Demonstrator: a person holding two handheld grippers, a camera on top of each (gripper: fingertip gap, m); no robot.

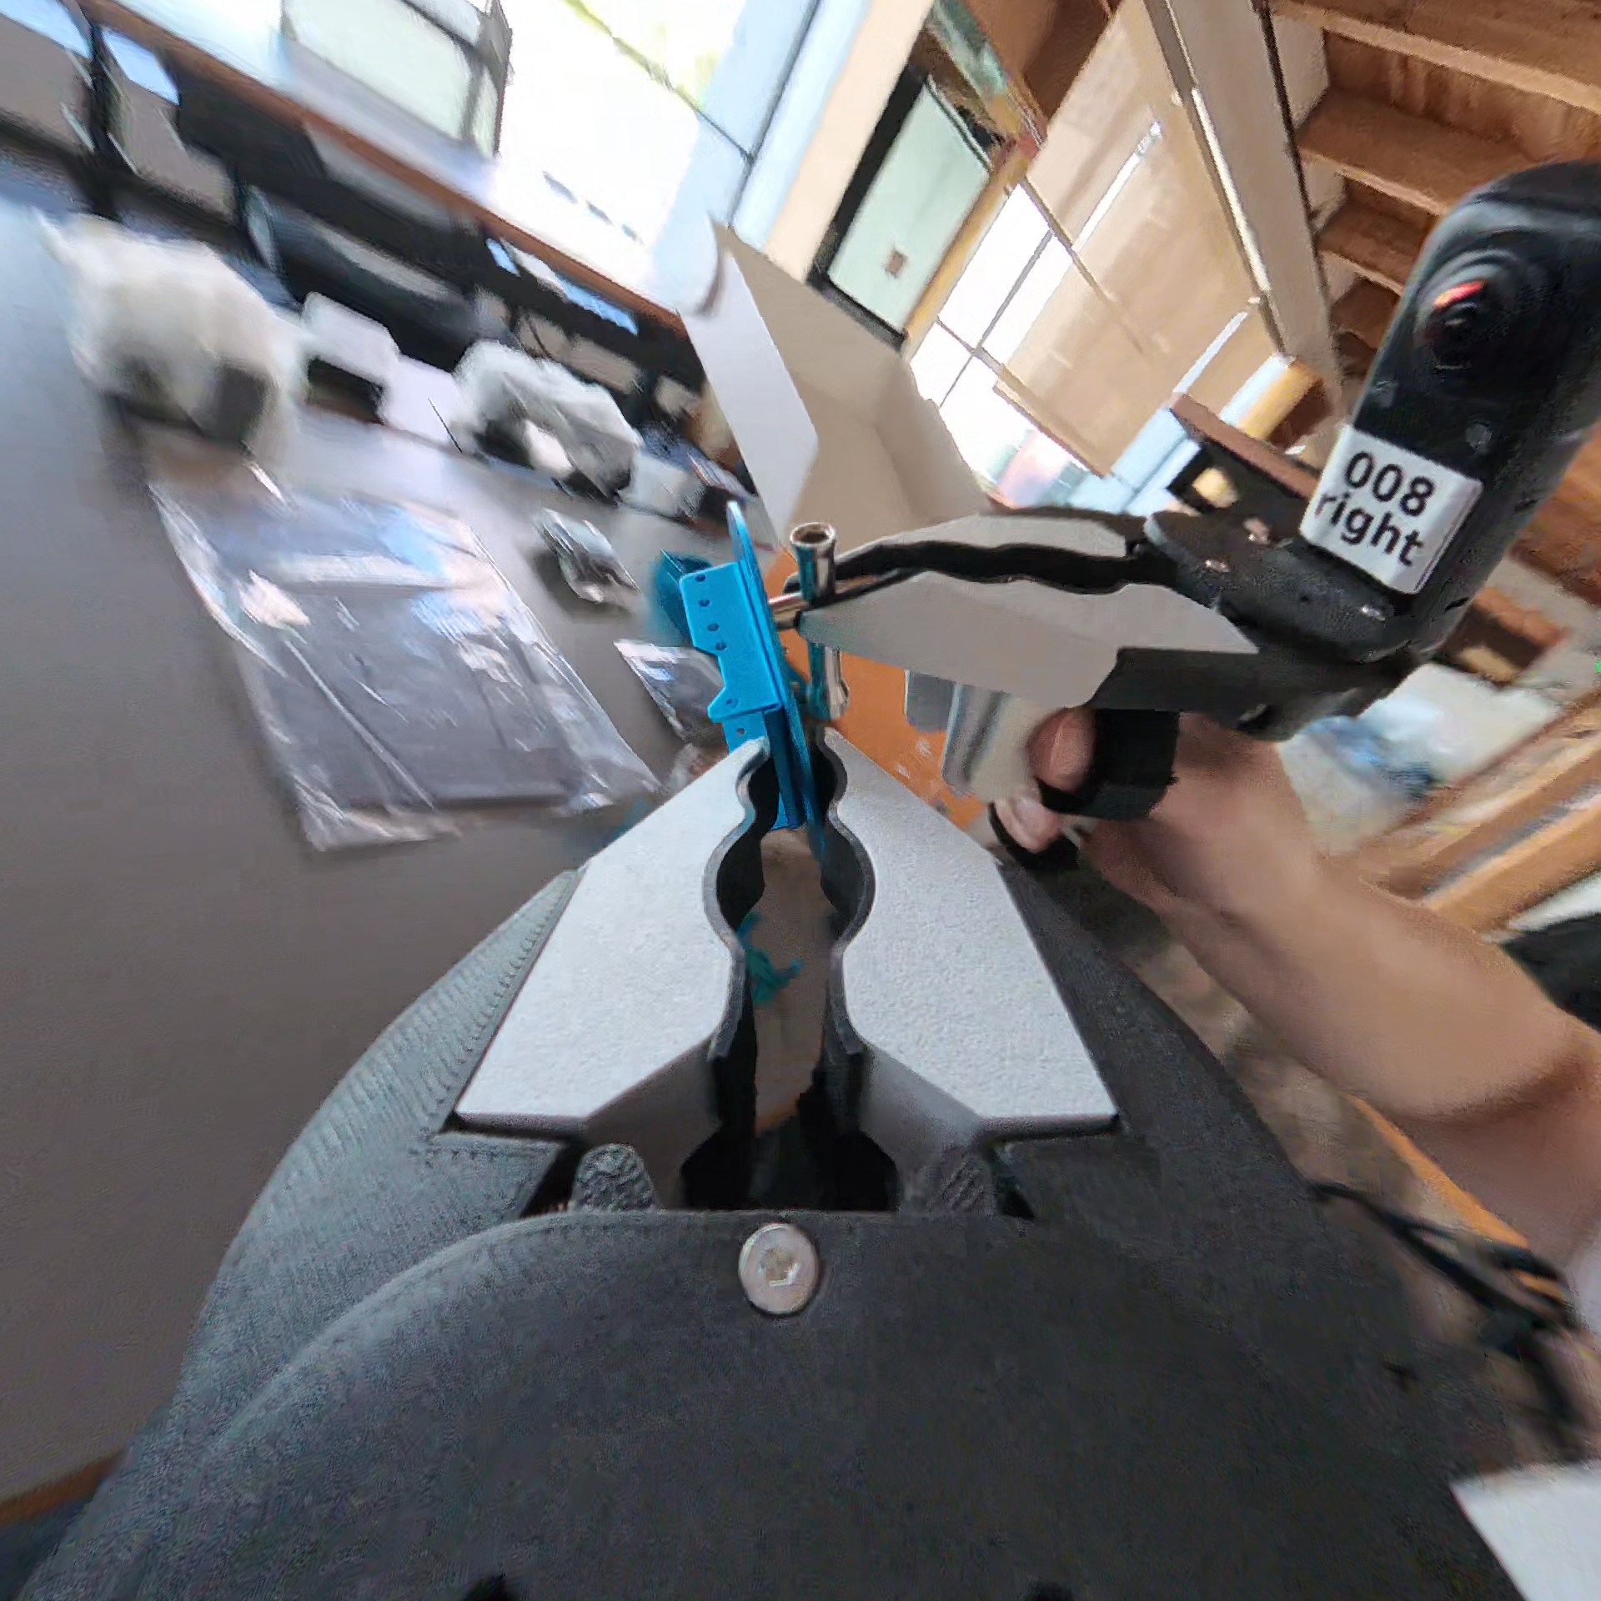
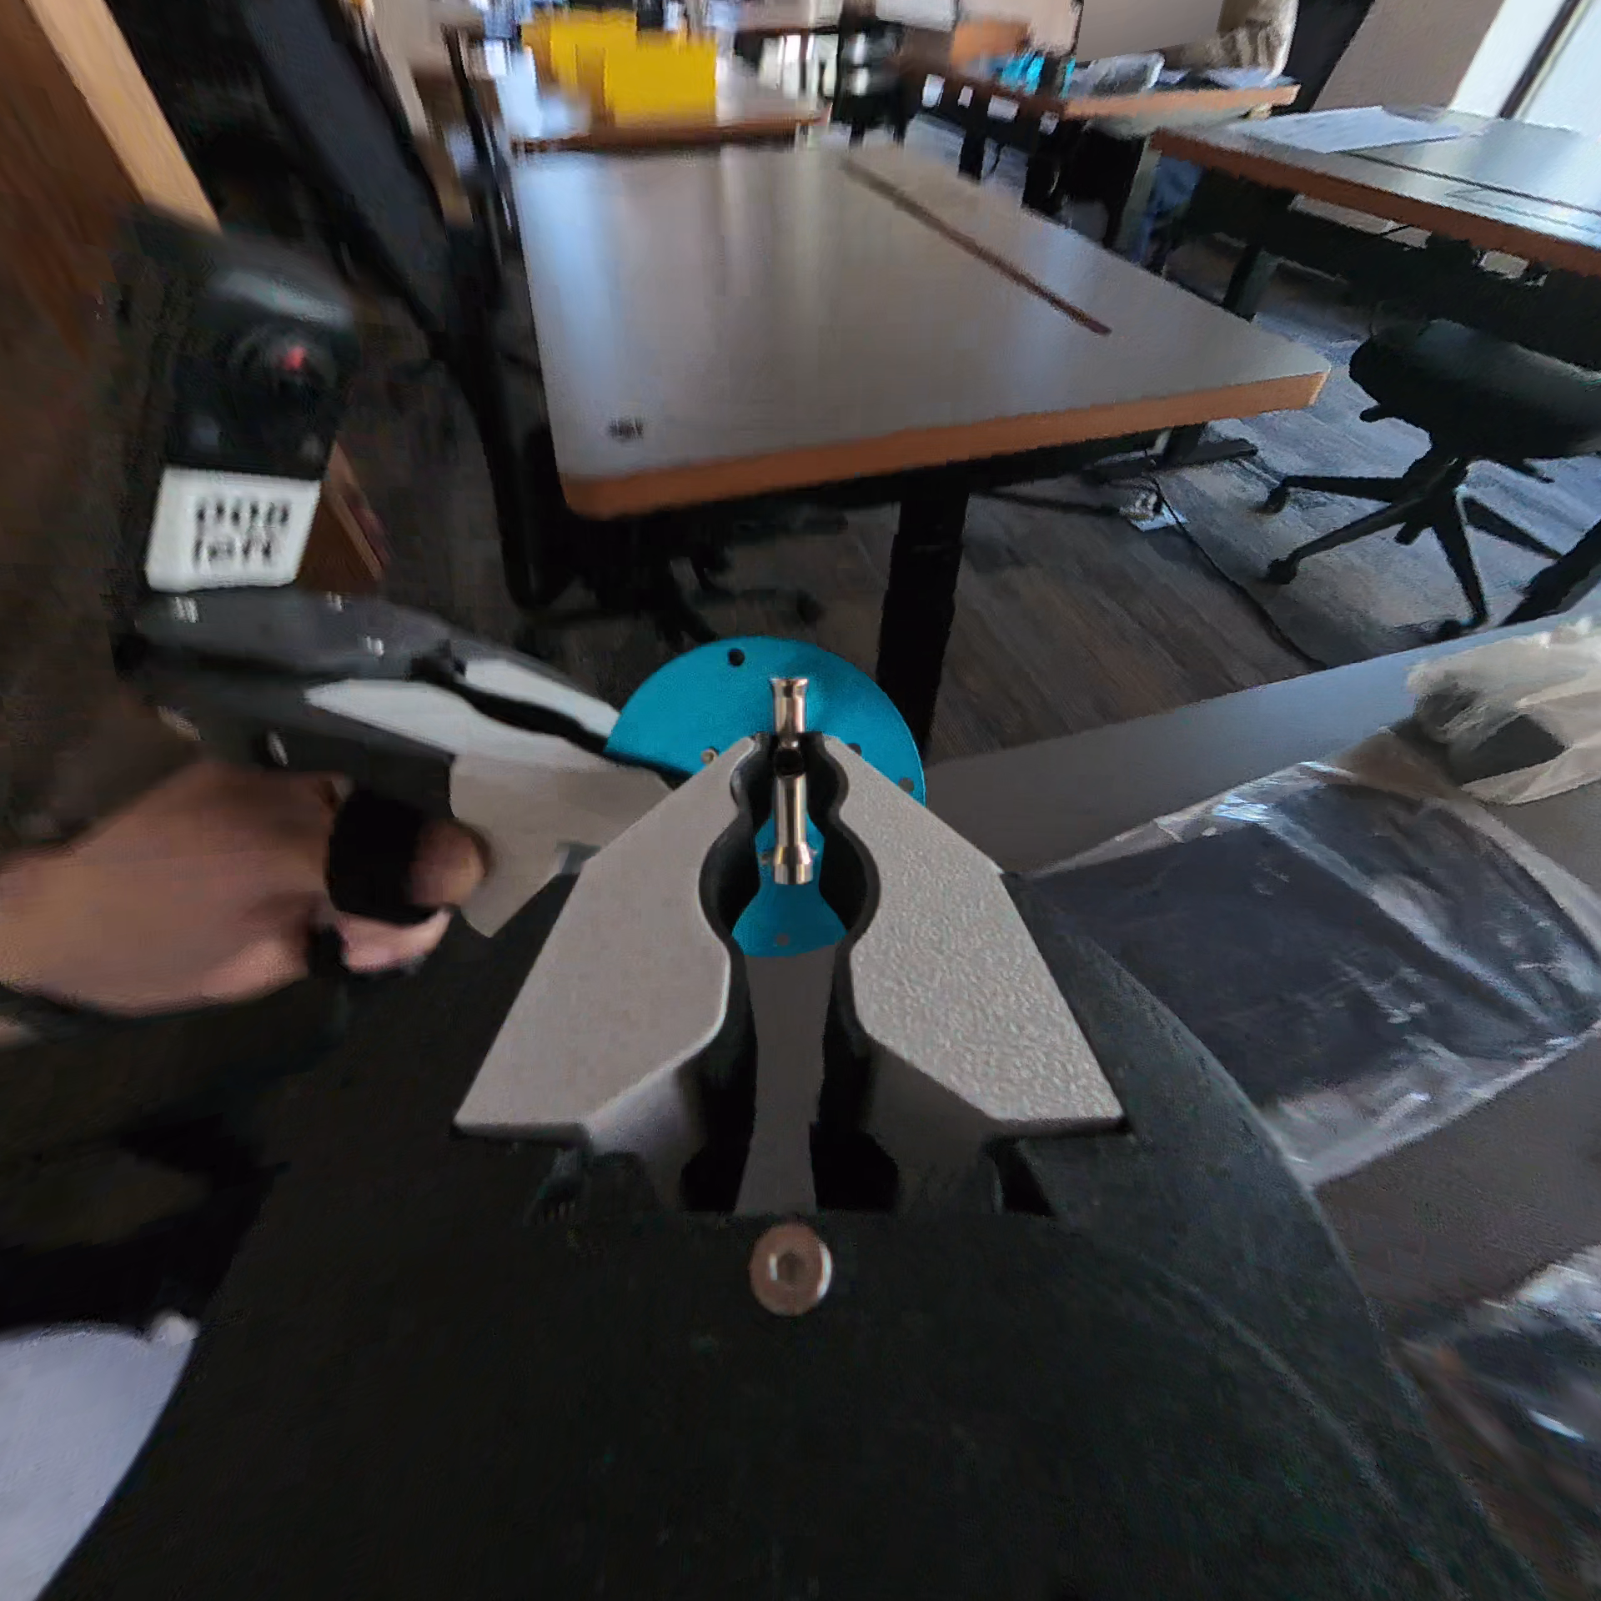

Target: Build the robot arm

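Observation:
My left gripper (image 1: 790,752) is shut on a blue metal plate with a bracket (image 1: 736,645) and holds it edge-up above the grey table. In the right wrist view the plate (image 2: 693,706) shows as a round blue disc with small holes. My right gripper (image 2: 787,743) is shut on a small silver cross wrench (image 2: 788,784) and presses it against the disc's face. In the left wrist view the right gripper (image 1: 801,602) comes in from the right with the wrench (image 1: 814,563) at the plate. A hand holds each gripper.
Clear plastic bags with dark parts (image 1: 381,658) lie on the grey table (image 1: 130,866), and more show in the right wrist view (image 2: 1351,936). An open white cardboard box (image 1: 823,407) stands behind. Another table (image 2: 823,346) and an office chair (image 2: 1464,407) stand across the aisle. Only a small space, under 4 cm, lies between the two pairs of fingers.

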